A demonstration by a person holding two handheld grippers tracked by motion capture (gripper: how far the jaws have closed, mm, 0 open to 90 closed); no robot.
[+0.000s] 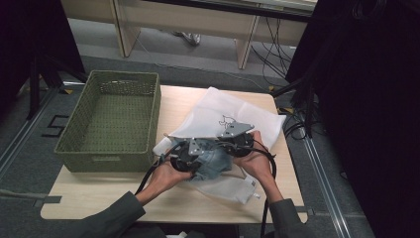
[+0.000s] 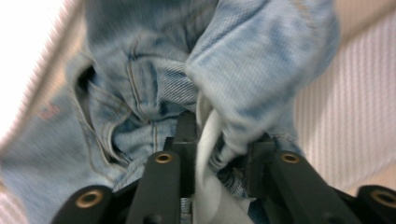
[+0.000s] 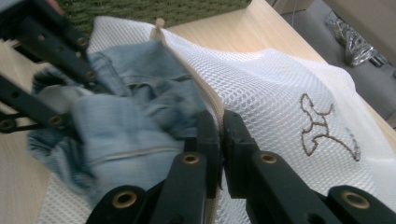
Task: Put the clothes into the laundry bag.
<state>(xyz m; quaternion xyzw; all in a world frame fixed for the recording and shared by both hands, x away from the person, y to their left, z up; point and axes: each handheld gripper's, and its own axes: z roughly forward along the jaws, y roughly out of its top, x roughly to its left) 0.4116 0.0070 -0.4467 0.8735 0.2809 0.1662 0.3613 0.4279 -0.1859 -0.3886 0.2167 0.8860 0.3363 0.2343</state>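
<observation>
Left gripper [image 2: 219, 140] clamped on bunched jeans [image 2: 154, 93]; right gripper [image 3: 220, 130] pinching the mesh bag [image 3: 280, 88] rim. Jeans half inside the bag mouth, mid-table [image 1: 89, 198]. Green basket [image 1: 111, 124] just left, near the table's left edge. Bare wood along the front edge.

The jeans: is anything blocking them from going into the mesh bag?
Nothing visible blocks them. The right gripper pinches the white mesh bag at its zipper edge, holding it beside the jeans. The left gripper clamps the bunched denim, part of which already lies against the mesh.
</observation>
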